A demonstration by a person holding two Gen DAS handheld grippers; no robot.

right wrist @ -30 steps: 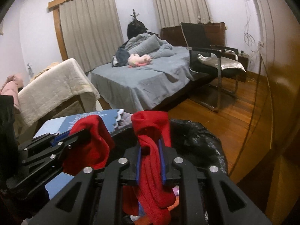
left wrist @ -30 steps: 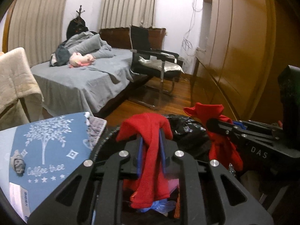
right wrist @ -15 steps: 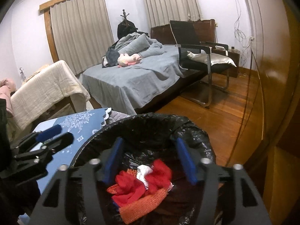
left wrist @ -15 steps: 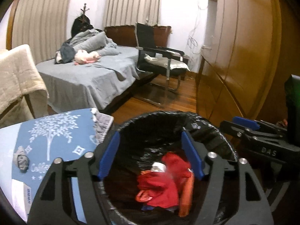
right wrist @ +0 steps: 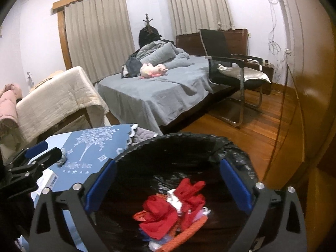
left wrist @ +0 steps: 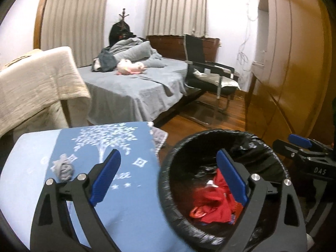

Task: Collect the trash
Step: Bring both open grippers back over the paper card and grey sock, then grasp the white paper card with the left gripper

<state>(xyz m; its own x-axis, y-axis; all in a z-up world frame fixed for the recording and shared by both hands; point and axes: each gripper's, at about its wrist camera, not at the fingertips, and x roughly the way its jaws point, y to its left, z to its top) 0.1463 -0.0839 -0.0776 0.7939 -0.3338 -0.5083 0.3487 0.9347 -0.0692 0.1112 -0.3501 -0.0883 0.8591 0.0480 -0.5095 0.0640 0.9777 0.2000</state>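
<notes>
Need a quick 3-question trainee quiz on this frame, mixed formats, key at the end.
1. True or false: the left gripper is shut on a red cloth.
2. Multiple choice: where does the red cloth pile lie? A) on the bed B) inside the black-lined trash bin C) on the chair
3. Fill in: one small item sits on the blue tree-print tablecloth, a crumpled ____ wad.

Key:
1. False. Its fingers are spread wide and hold nothing; the right gripper is open too.
2. B
3. grey
</notes>
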